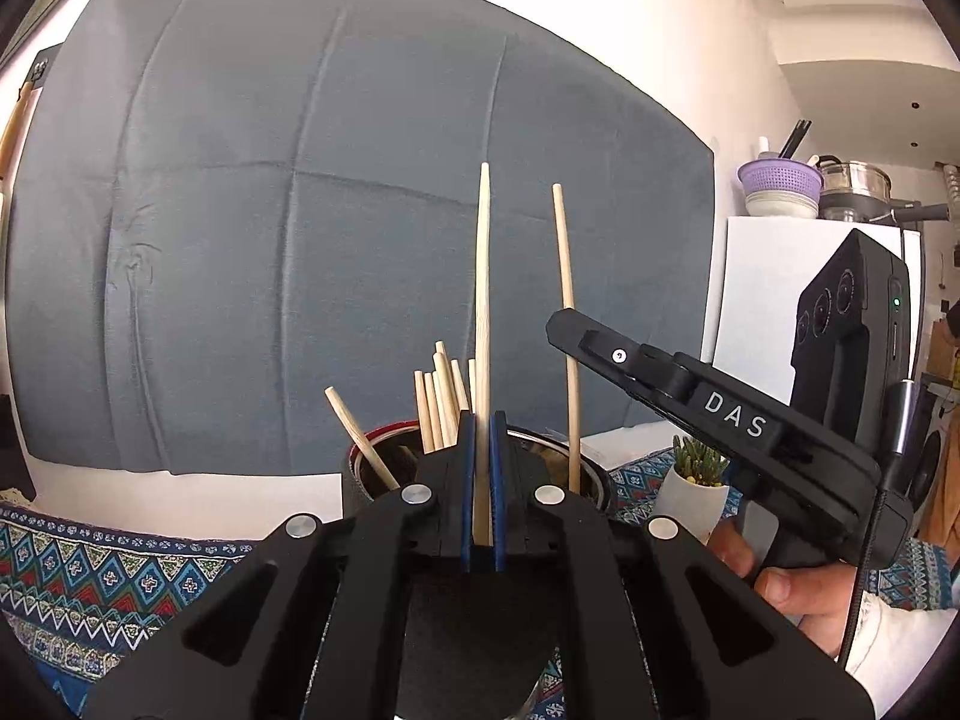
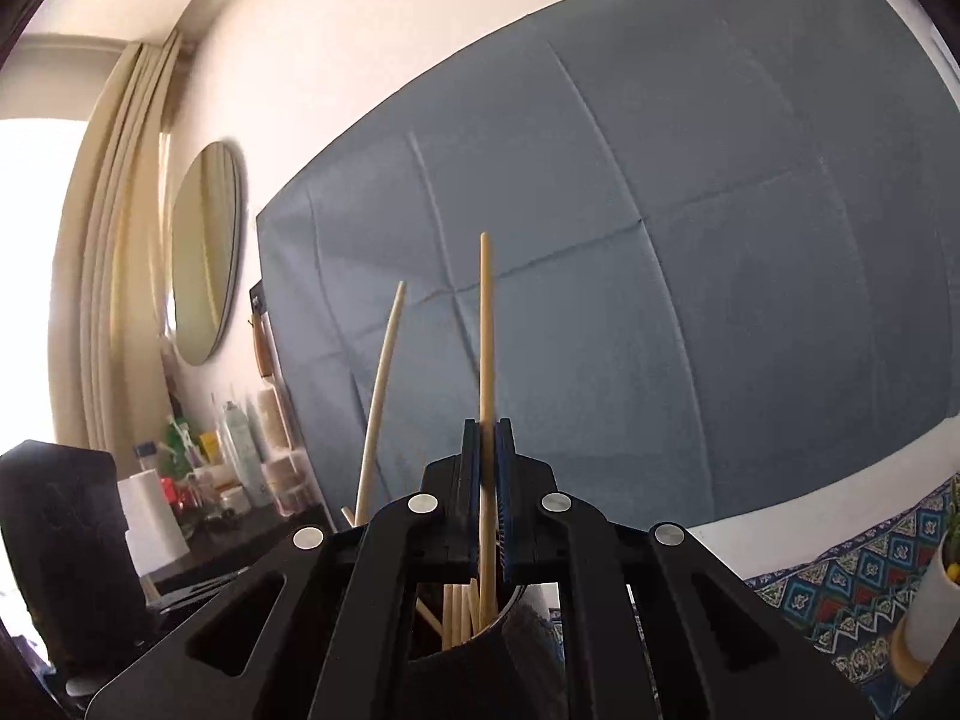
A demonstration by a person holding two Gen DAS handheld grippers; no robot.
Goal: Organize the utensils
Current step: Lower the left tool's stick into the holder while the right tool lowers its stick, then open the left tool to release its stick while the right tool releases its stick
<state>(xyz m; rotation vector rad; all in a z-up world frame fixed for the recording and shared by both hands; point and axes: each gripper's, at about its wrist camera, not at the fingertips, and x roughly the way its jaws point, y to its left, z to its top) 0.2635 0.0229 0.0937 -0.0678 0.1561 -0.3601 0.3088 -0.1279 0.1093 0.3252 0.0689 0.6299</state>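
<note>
two tools [image 1: 482, 438], two raised chopsticks [image 1: 482, 300], one holder [image 1: 360, 468], one plant [image 1: 699, 480].

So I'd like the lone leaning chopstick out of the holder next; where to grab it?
Pinch the leaning chopstick near its bare top, coming from the left: it tilts away from the bunched chopsticks; its lower part sits inside the holder.

Grey-blue creased cloth [image 1: 360, 210] hung flat on white wall behind. Patterned blue tablecloth [image 1: 90, 564] covered surface. Small potted succulent [image 1: 699, 480] stood at right. Lilac colander [image 1: 779, 179] and steel pot [image 1: 855, 180] sat atop white fridge [image 1: 756, 300]. Oval mirror [image 2: 204, 252], beige curtains [image 2: 114, 240], cluttered bottles [image 2: 240, 438], paper roll [image 2: 150, 516] noted left.
</note>
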